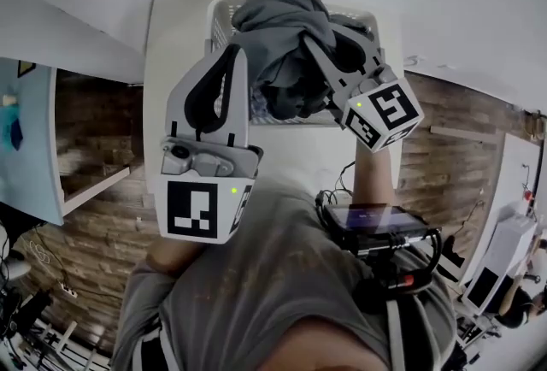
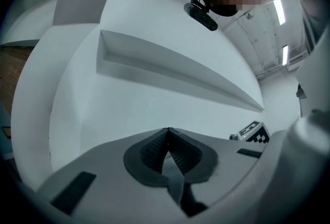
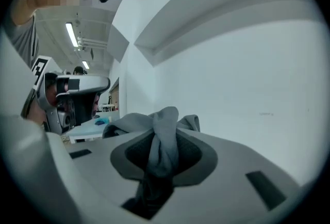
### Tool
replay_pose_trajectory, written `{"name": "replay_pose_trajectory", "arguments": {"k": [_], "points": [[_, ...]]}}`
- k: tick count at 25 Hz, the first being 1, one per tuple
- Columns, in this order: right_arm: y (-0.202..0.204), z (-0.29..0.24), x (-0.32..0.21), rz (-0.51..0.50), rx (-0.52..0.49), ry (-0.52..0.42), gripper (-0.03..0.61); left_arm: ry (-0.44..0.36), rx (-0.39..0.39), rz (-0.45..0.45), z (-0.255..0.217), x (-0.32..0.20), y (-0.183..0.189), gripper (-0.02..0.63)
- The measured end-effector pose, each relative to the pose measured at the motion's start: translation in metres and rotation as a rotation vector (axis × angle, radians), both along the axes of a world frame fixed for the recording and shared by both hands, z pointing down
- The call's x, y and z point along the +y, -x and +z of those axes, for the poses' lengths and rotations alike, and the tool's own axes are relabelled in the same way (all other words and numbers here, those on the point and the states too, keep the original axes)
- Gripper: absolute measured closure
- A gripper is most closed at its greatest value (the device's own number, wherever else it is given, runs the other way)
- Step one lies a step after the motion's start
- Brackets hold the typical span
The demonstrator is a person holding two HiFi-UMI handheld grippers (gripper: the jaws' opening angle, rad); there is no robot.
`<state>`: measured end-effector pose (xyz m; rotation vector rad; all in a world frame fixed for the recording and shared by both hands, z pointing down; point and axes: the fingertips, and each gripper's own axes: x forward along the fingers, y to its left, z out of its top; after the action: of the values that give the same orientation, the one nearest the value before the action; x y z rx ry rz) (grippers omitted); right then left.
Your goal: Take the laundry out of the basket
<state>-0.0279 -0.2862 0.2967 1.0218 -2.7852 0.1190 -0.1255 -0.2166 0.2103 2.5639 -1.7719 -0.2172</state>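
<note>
The grey garment (image 1: 282,19) is bunched into a rope-like bundle above the white laundry basket (image 1: 219,19), which stands on a white table (image 1: 171,61) against the wall. In the head view the bundle's long axis runs up and down the picture: its rounded upper fold points toward the wall, and its lower part hangs dark and crumpled over the basket's opening. Whether the bottom of the cloth touches the laundry inside cannot be told.

The right gripper (image 1: 329,44) is clamped on this garment. In the right gripper view (image 3: 165,120) a thick twisted fold (image 3: 162,135) stands upright between the 2 ribbed pads. Its top pokes out past the jaw tips and flops to either side, while its tail runs back down the gap toward the camera.

The left gripper (image 1: 235,53) is held just left of the bundle, pointing toward the basket. Its own view (image 2: 167,132) shows the jaws together, tips meeting, with only white wall and a shelf ledge (image 2: 175,70) beyond them.

Each gripper's cube bears black-and-white square markers with a small green light beside them. A black device (image 1: 372,220) with a screen sits on the chest of the person's grey shirt (image 1: 282,284).
</note>
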Motion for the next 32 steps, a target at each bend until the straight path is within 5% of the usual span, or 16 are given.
{"name": "replay_pose_trajectory", "arguments": {"k": [20, 32], "points": [[-0.104, -0.178, 0.048, 0.281, -0.263, -0.34, 0.489, -0.111, 0.018, 0.047, -0.028, 0.035, -0.027, 0.606], [-0.173, -0.255, 0.118, 0.424, -0.24, -0.53, 0.488, -0.129, 0.041, 0.193, -0.036, 0.041, -0.078, 0.606]]}}
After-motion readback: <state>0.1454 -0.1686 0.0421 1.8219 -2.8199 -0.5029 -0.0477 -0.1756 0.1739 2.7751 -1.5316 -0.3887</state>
